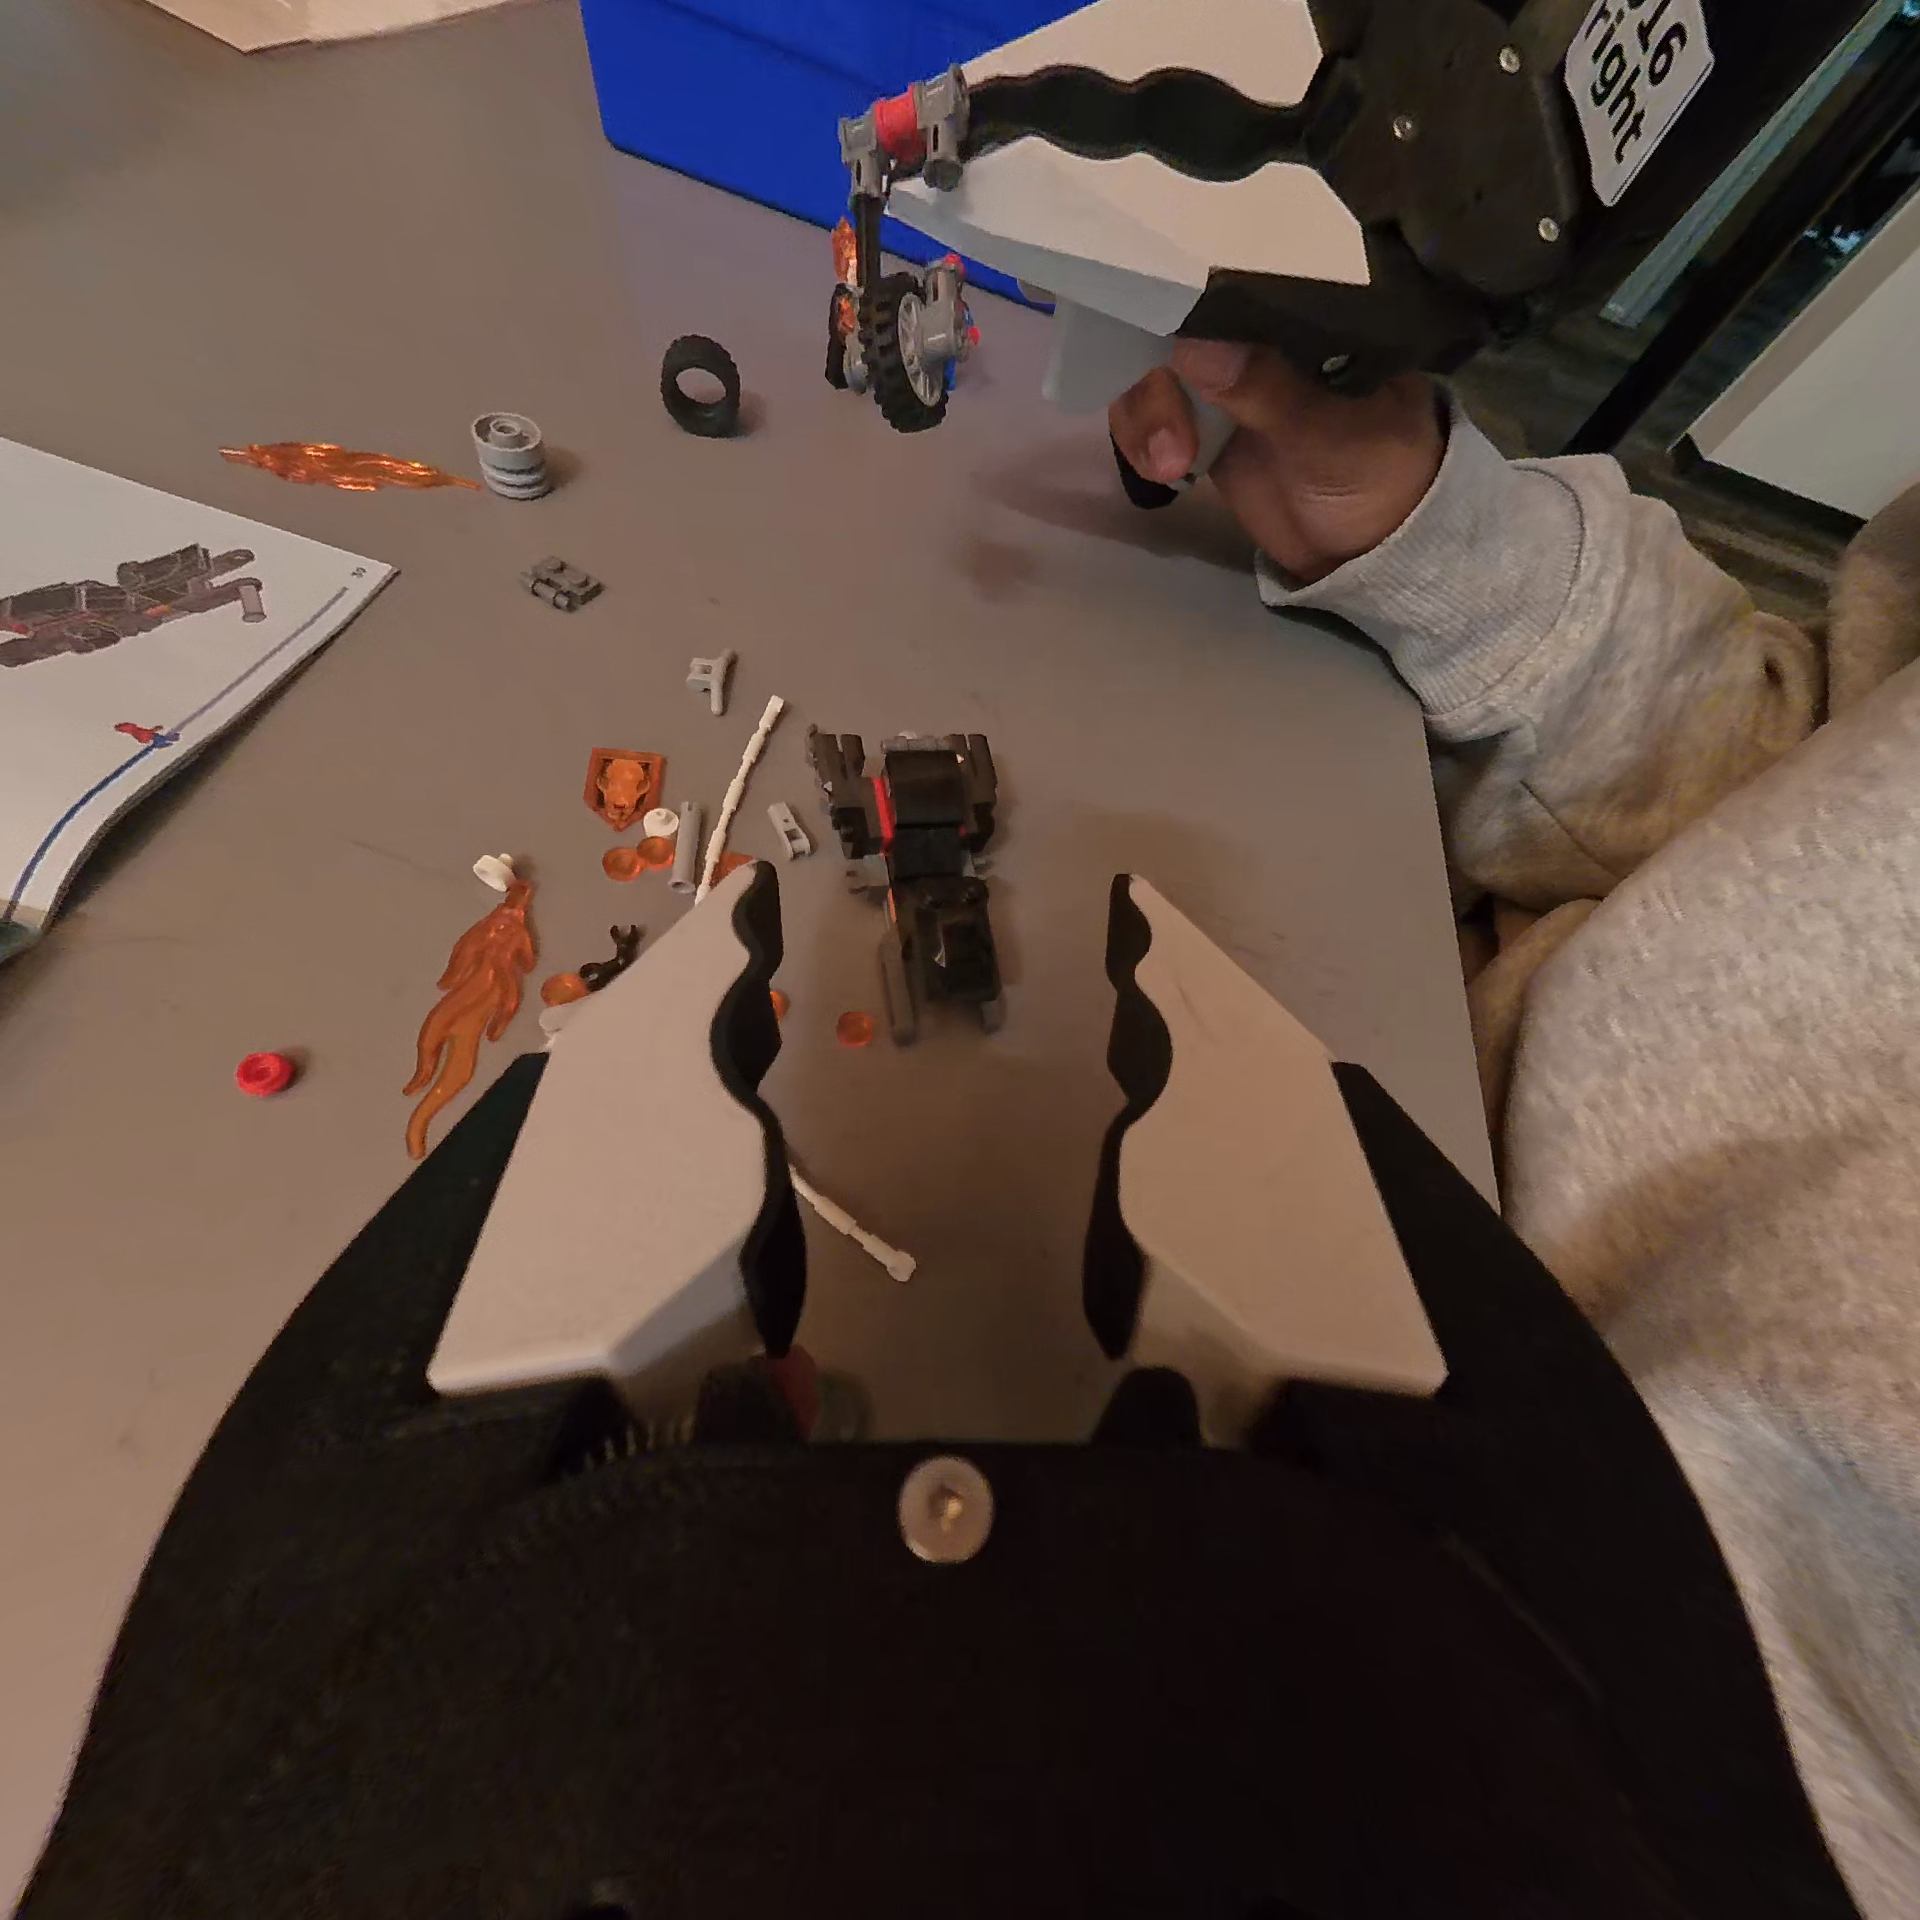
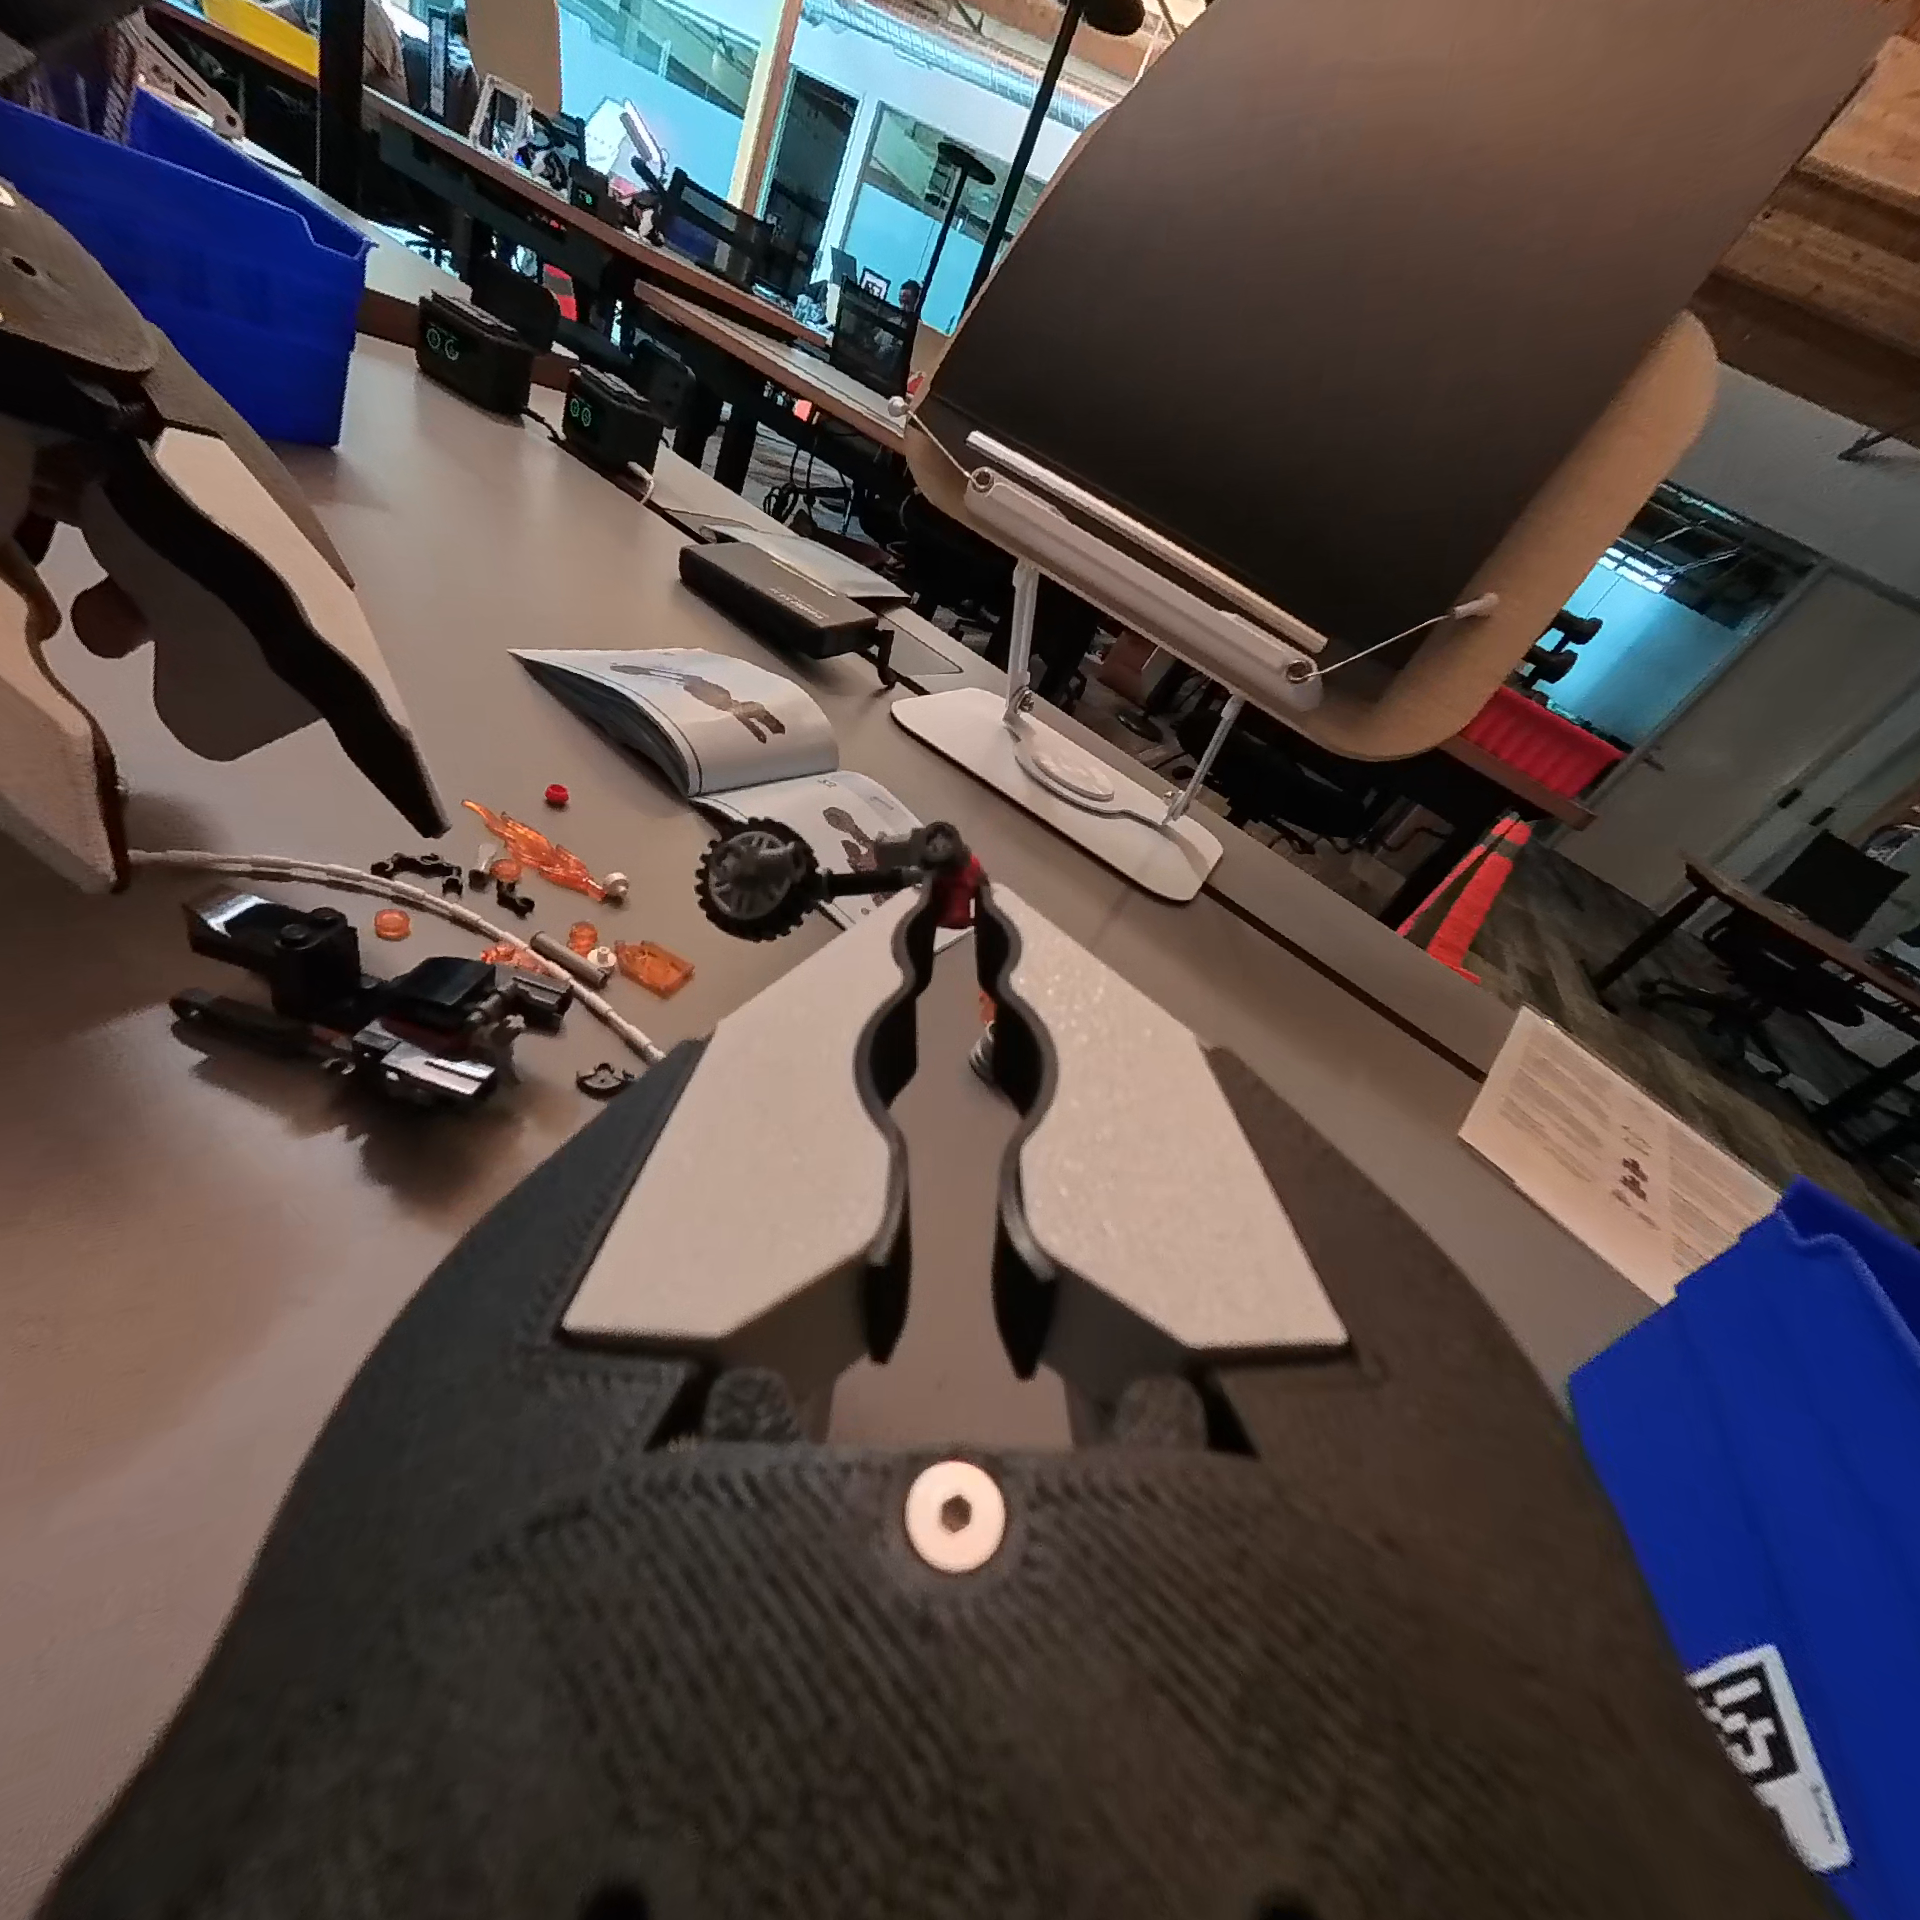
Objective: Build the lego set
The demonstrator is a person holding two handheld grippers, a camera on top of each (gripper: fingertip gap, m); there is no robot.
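Broadly, a grey worktop (image 1: pixel 1195 644) carries a half-built lego motorcycle set. Largest on it, a blue bin (image 1: pixel 748 94) sits at the far edge, and an open instruction booklet (image 1: pixel 156 665) lies at the left edge. Near the right edge lies the black body section (image 1: pixel 925 862) of the bike, on its side.

Next in size, the left hand-held gripper (image 1: pixel 940 894) hovers just above that body with its jaws wide apart, holding nothing. The right hand-held gripper (image 2: pixel 951 914) is closed at its tips on the red-and-grey top of the front fork assembly (image 1: pixel 894 270), whose spoked wheel hangs low toward the worktop near the blue bin.

Smaller loose parts lie scattered left of the body: a black tyre (image 1: pixel 701 384), a grey wheel hub (image 1: pixel 509 452), two orange flame pieces (image 1: pixel 473 997), a white whip-like rod (image 1: pixel 743 779), an orange shield tile (image 1: pixel 621 784) and a red round stud (image 1: pixel 265 1072).

The step in hand looks like joining fork to body. The next move likely calls for the left hand-held gripper to close on the body and steady it while the fork is brought over.

Open room lies between fork and body; the body sits close to the right edge, so a push could send it off.
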